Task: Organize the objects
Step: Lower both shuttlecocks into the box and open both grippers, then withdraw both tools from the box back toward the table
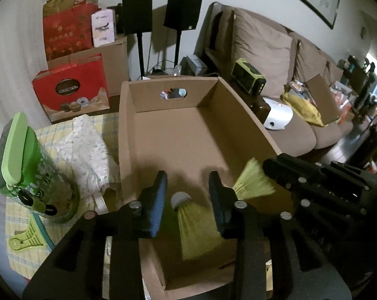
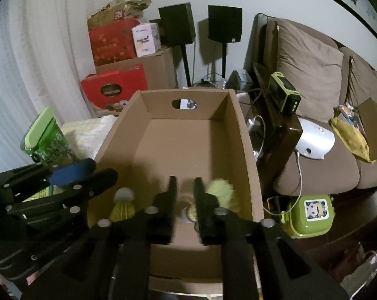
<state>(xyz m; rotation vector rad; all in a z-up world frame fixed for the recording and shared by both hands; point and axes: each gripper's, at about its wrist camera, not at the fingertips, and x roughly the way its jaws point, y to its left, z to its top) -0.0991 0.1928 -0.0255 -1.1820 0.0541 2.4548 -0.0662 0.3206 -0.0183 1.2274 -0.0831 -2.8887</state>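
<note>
Left gripper (image 1: 188, 195), jaws parted, with a yellow-green shuttlecock (image 1: 196, 227) lying loose between its fingers near the front of the cardboard box (image 1: 188, 135); the pads do not press it. Right gripper (image 2: 186, 200), jaws narrowly parted over the box floor, grips nothing; a second shuttlecock (image 2: 222, 193), blurred, lies just right of its fingers. Two shuttlecocks are in the box. Only the left wrist view shows the green clip (image 1: 26, 241) and patterned cloth (image 1: 88, 150) left of the box; only the right shows the green lunch container (image 2: 308, 215) right of it. Both show one green-lidded jar (image 1: 36, 175) and two black speakers (image 2: 201, 23).
</note>
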